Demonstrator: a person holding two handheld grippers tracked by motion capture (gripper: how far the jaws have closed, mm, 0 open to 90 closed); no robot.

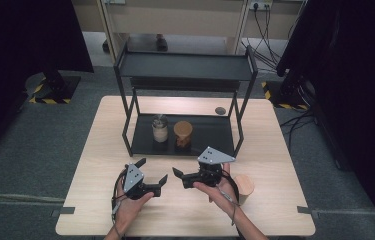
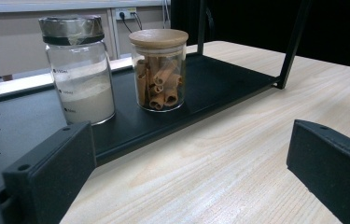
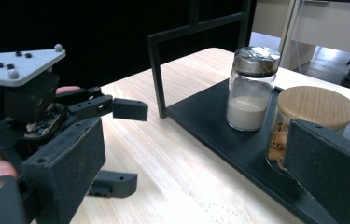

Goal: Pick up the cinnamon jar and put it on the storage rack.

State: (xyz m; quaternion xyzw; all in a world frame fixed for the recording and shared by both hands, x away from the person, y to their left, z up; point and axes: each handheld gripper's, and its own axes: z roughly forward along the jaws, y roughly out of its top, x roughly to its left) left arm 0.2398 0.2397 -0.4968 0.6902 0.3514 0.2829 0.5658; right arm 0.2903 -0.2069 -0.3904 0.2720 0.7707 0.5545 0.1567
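Apparently level, both tongs, left (image 1: 151,175) and right (image 1: 179,178), gape empty above the table (image 1: 100,150).

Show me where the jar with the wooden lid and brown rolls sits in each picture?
High view: jar with the wooden lid stands centre, on the black shelf tray.
Left gripper view: upper middle.
Right gripper view: right side, behind a jaw.
Shared landmark: the white-powder jar beside it.
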